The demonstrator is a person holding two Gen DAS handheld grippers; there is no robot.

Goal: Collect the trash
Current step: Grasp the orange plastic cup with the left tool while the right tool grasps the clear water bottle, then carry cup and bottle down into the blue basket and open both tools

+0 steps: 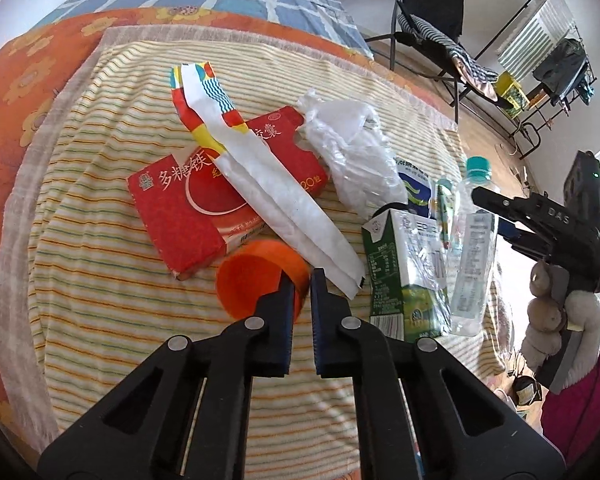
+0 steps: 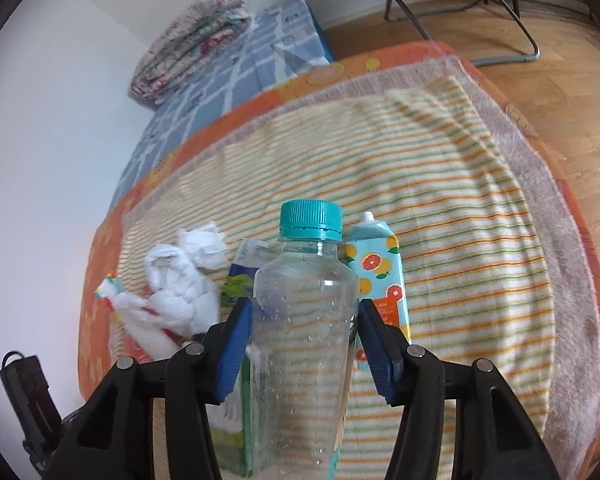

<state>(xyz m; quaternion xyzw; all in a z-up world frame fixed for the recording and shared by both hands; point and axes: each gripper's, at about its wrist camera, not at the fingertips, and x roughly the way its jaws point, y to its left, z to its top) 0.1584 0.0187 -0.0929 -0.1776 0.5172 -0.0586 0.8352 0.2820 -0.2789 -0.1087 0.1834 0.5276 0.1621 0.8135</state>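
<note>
We are at the pick-up step on the bed: our left gripper (image 1: 302, 280) has its fingers clamped on the orange cup's (image 1: 256, 280) rim, mid-towel (image 1: 100, 280). Our right gripper (image 2: 305, 320) brackets the water bottle (image 2: 304, 320); whether its fingers press we cannot tell. Next, lift both clear.

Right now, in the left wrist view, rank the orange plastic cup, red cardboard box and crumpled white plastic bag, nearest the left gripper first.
1. Orange plastic cup, pinched at the left gripper tips.
2. Red cardboard box, behind, left.
3. Crumpled white plastic bag, farthest, upper right.
</note>
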